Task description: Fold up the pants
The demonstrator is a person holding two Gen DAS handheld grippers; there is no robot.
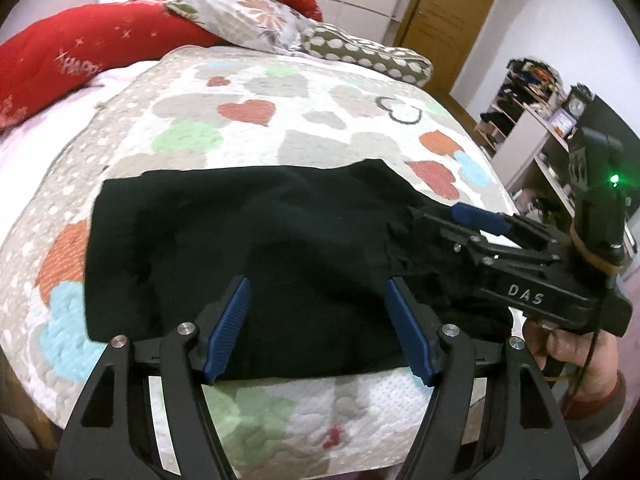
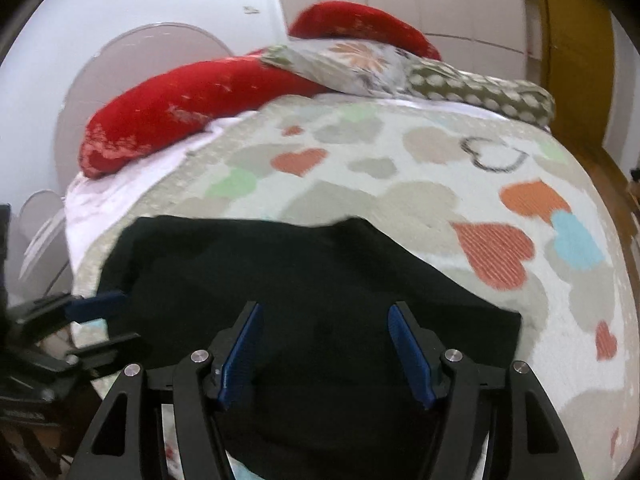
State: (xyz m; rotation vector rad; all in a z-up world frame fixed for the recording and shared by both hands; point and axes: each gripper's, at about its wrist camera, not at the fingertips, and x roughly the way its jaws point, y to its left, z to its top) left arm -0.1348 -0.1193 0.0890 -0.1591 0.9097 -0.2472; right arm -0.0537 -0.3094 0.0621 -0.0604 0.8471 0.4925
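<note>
Black pants (image 1: 248, 248) lie folded into a wide rectangle on the heart-patterned bedspread (image 1: 248, 128), near the bed's front edge. My left gripper (image 1: 318, 328) is open, its blue pads hovering over the pants' near edge. My right gripper (image 2: 326, 356) is open too, above the pants (image 2: 320, 280) at their right part. In the left wrist view the right gripper (image 1: 452, 228) reaches in from the right over the pants' right end. In the right wrist view the left gripper (image 2: 100, 320) shows at the pants' left edge.
Red pillows (image 1: 80, 48), a floral pillow (image 1: 248, 20) and a dotted pillow (image 1: 368, 56) lie at the bed's head. A wooden door (image 1: 452, 12) and cluttered shelves (image 1: 532, 112) stand to the right. A white headboard (image 2: 132, 80) is at the left.
</note>
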